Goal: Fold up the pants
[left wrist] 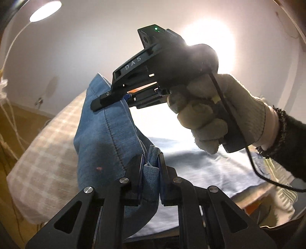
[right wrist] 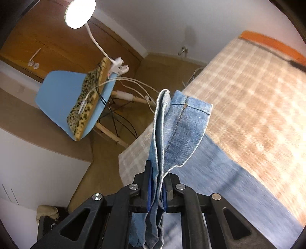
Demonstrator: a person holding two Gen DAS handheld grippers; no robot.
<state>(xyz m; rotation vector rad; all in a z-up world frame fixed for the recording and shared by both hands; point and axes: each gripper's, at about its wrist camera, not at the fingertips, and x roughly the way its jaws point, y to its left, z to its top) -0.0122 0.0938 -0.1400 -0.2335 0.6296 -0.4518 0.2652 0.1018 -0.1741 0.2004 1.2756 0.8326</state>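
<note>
Writing: the letters "DAS" are showing in white on the side of the right gripper [left wrist: 107, 104], as seen from the left wrist view; no other writing is legible. A green light is glowing on top of its body.

Pants [left wrist: 103, 134]: blue denim, one end lifted off the surface [left wrist: 38, 159], the rest trailing down across the checked beige cloth covering it. A small reddish spot is showing on the denim.

Left gripper [left wrist: 150, 162]: jaws nearly shut, pinching a bunched fold of the pants between the pads.

Right gripper, right wrist view [right wrist: 157, 189]: jaws closed tight on several layers of hemmed denim, the stitched hem standing up above them. A gloved hand [left wrist: 206, 122] is gripping its handle, a black cable [left wrist: 254, 164] hanging from it, a dark sleeve [left wrist: 290, 145] behind.

Surroundings: a lamp [right wrist: 80, 13] on a white bendy neck is shining overhead, clipped by a blue chair [right wrist: 63, 99] carrying a leopard-print cushion [right wrist: 86, 101] and tangled white cables. A strong glare behind the right gripper is washing out part of the wall. The surface is blurring in the right wrist view; an orange edge is running along its far side
</note>
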